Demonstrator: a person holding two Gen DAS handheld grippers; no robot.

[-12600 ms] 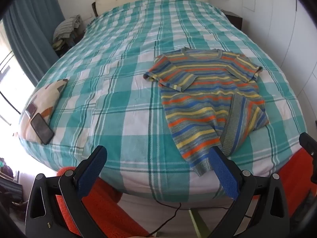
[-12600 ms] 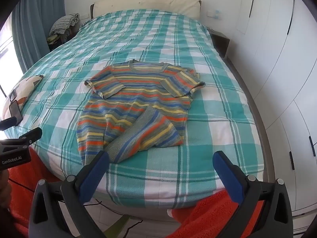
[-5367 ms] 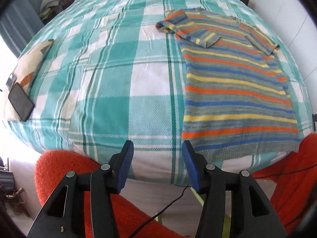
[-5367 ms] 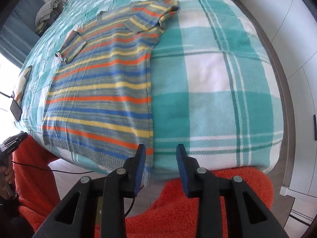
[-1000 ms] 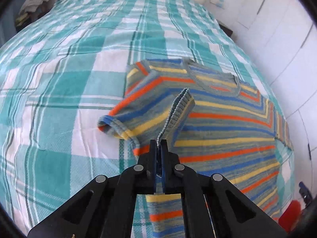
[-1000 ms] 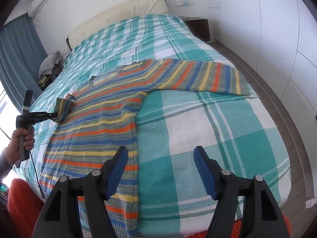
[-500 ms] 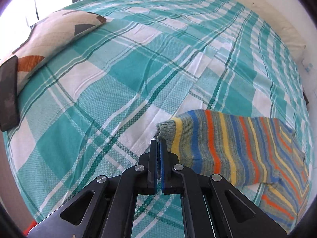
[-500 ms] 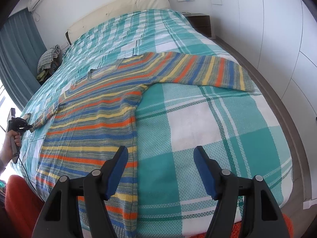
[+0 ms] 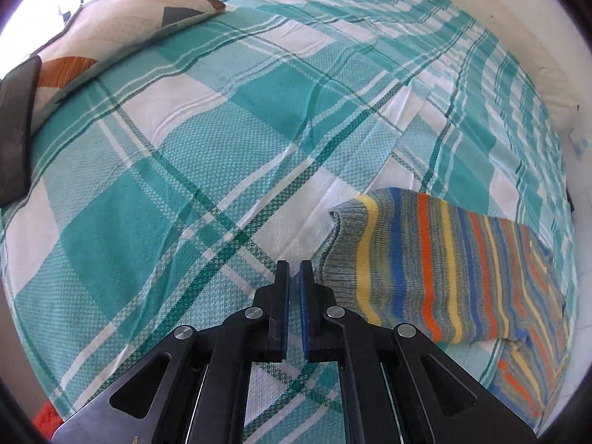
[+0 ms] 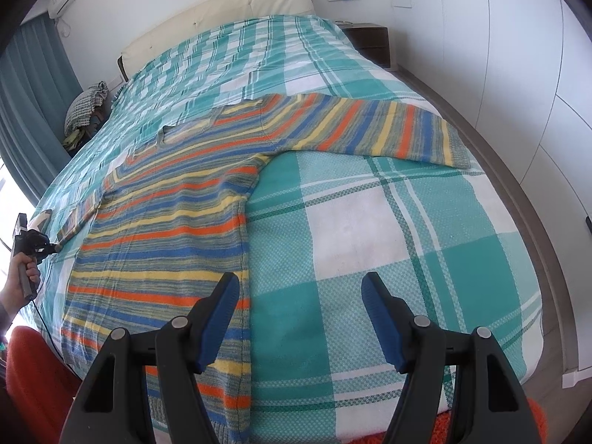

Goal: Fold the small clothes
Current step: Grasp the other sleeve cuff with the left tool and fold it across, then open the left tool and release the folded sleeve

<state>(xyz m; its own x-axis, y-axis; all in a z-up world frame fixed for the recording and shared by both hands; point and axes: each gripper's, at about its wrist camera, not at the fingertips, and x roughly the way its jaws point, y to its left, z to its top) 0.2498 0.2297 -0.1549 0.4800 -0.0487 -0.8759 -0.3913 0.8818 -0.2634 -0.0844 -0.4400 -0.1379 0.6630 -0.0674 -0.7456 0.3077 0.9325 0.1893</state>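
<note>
A striped sweater (image 10: 174, 199) in grey, blue, yellow and orange lies flat on the bed, both sleeves spread out. Its left sleeve (image 9: 436, 259) lies just right of my left gripper (image 9: 294, 266), whose jaws stand a narrow gap apart with nothing between them; the cuff sits free beside the right finger. In the right wrist view the left gripper (image 10: 55, 248) shows small at the sleeve end. My right gripper (image 10: 299, 285) is open and empty, hovering near the sweater's right side edge. The right sleeve (image 10: 370, 129) stretches toward the wall side.
The bed has a teal and white plaid cover (image 9: 207, 155). A patterned cushion (image 9: 111, 29) with a dark phone (image 9: 14, 133) lies at the left edge. White wardrobes (image 10: 518, 55) stand right. A nightstand (image 10: 370, 42) sits by the headboard.
My left gripper has let go of the sleeve cuff and its jaws have parted slightly. The cuff now lies on the bed beside it. The right gripper has barely moved.
</note>
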